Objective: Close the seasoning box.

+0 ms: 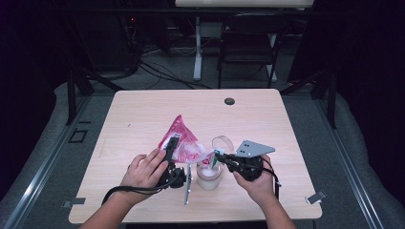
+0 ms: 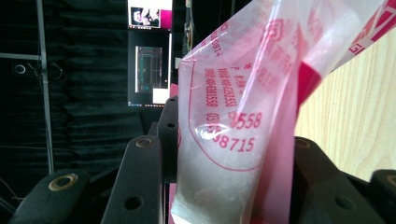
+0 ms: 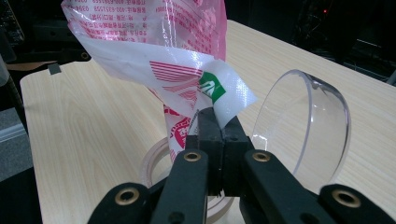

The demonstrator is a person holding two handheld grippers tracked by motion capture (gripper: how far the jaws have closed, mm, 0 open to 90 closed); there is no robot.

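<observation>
Pink bag (image 1: 183, 141) clamped in left gripper (image 1: 173, 143), corner pinched by right gripper (image 1: 216, 153), over jar (image 1: 209, 176)

High view above the person's side, looking forward and down over the table (image 1: 143, 109), left gripper view very close against the bag (image 2: 243, 116), right gripper view low over the tabletop, close too, all sharing the bag.
</observation>
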